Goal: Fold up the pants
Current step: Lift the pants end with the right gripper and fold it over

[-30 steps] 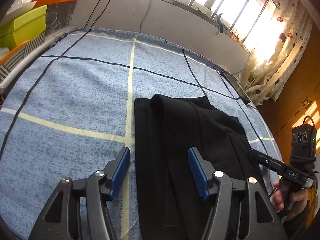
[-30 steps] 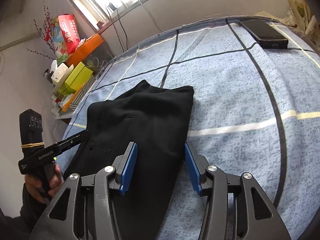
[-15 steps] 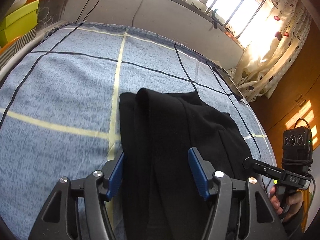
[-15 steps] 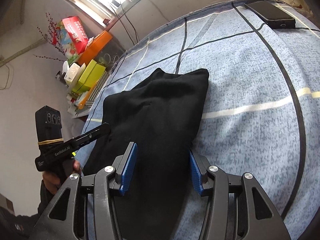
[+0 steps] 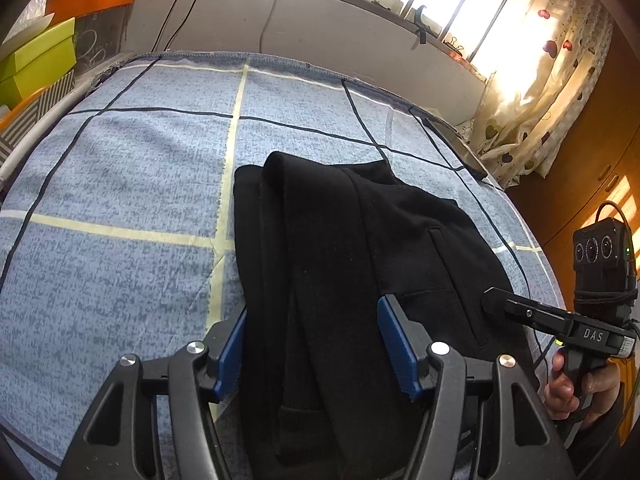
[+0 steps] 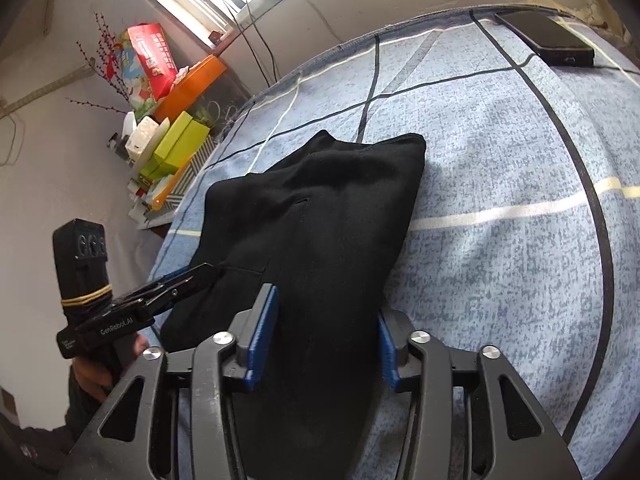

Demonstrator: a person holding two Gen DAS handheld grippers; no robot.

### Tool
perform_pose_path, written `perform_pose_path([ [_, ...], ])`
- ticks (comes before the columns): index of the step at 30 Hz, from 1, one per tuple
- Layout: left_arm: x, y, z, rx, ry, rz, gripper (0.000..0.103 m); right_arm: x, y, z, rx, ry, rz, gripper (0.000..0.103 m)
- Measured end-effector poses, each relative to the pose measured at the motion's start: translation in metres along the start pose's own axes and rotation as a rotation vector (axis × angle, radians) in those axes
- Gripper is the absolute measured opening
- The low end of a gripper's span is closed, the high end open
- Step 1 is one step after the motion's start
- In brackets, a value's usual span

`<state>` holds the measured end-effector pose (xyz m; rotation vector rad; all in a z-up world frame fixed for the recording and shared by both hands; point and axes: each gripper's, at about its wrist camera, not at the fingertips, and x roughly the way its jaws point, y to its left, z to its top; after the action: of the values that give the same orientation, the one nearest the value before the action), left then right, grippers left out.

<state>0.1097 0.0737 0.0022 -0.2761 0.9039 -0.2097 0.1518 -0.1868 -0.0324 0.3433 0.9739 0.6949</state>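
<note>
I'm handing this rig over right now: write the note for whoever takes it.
Left gripper: jaws wide, straddling the near end of the black fabric pants; whether its blue pads touch cannot be told.
Right gripper: jaws have just been closing, cloth between them; a firm grip is not confirmed.
Pants lie as a long narrow stack on the blue checked bedsheet.
Done: apparently folded lengthwise.
Left: probably fold the near end over to the far end.
Black phone at the far corner.

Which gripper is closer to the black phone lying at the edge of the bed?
Right. The right gripper straddles the black pants' edge on the phone's side; the left gripper straddles the opposite edge.
</note>
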Motion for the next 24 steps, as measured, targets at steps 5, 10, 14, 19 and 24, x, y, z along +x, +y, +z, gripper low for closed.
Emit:
perform_pose_path([
  [5,-0.005,-0.013,-0.003,0.052,-0.02,0.021,0.045,-0.004,-0.001,-0.002,0.008,-0.016,-0.022,0.027],
  [10,-0.011,-0.025,-0.002,0.099,-0.043,0.054,0.034,-0.012,0.008,-0.002,-0.017,-0.042,-0.054,0.021],
  [14,-0.018,-0.032,-0.001,0.127,-0.062,0.071,0.03,-0.019,0.019,-0.001,-0.045,-0.064,-0.062,0.018],
  [19,-0.029,-0.037,-0.001,0.145,-0.087,0.079,0.027,-0.027,0.037,0.0,-0.091,-0.087,-0.071,0.016],
  [24,-0.044,-0.044,0.0,0.178,-0.118,0.085,0.026,-0.034,0.056,0.002,-0.133,-0.1,-0.062,0.016],
])
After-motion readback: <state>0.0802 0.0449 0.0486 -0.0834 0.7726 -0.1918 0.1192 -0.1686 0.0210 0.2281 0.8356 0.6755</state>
